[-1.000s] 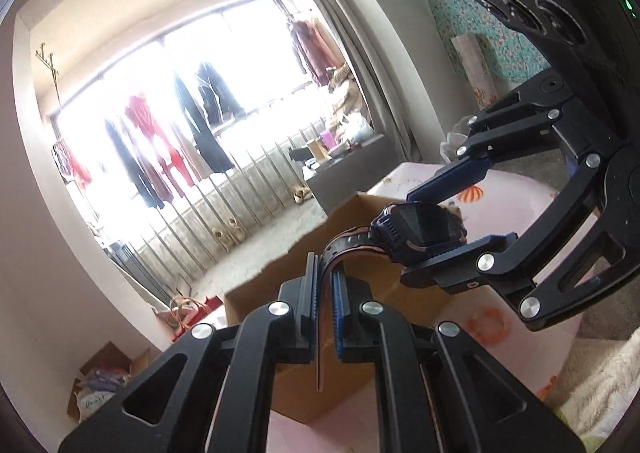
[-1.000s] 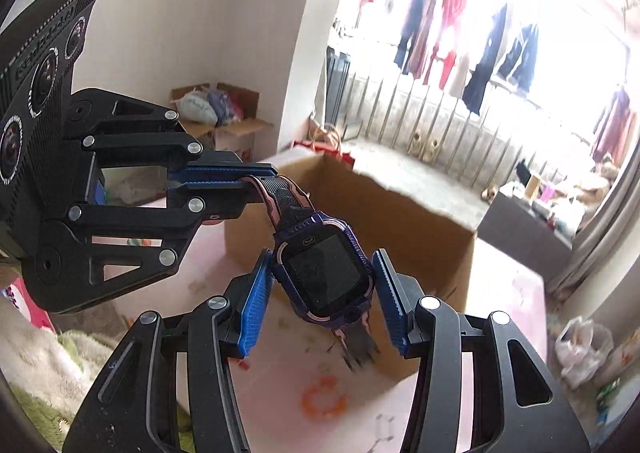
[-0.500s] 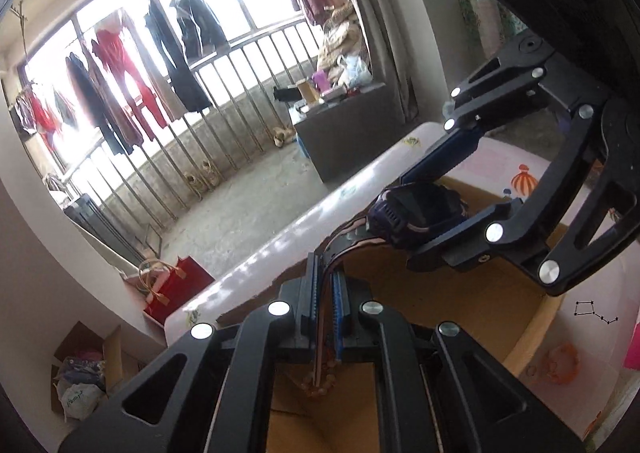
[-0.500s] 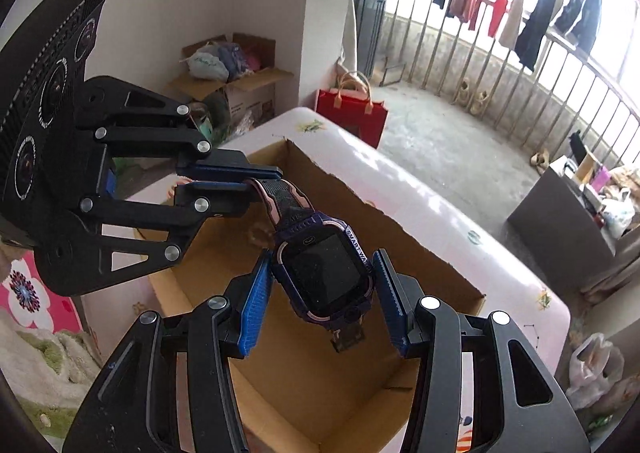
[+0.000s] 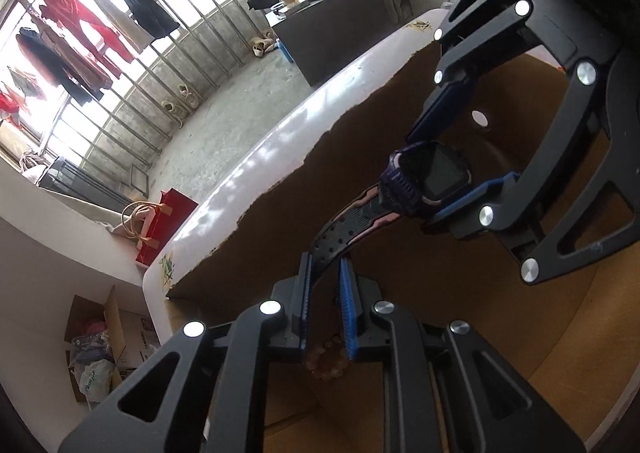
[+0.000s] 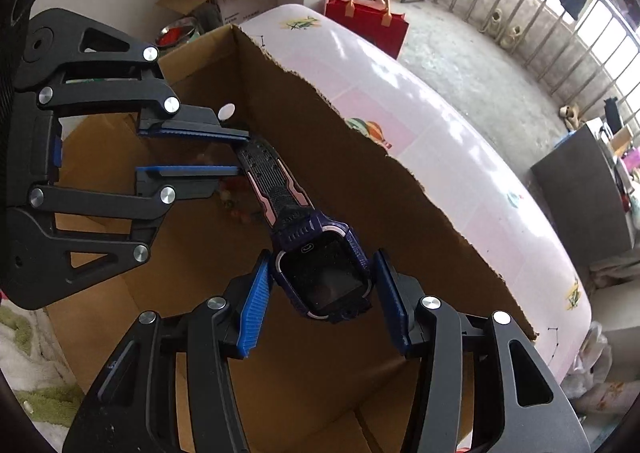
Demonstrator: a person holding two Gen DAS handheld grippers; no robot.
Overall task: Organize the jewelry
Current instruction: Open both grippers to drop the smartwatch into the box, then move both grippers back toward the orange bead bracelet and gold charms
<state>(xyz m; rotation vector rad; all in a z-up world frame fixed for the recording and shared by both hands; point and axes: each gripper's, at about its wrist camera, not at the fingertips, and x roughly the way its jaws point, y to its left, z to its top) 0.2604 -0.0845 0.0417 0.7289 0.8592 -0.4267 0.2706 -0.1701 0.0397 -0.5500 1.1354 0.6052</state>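
The dark purple smartwatch with a black-and-pink strap [image 6: 324,273] hangs over the inside of the open brown cardboard box [image 6: 360,181], which sits on a pale pink patterned tabletop [image 6: 460,157]. The right tool [image 6: 320,293] clamps the watch case between its blue pads. The left tool [image 5: 325,297] has just been opening; the strap lies loose between its parted pads. A beaded bracelet [image 5: 326,359] lies on the box floor below.

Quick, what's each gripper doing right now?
Left gripper: jaws just opening, watch strap loose between them.
Right gripper: shut on the watch.
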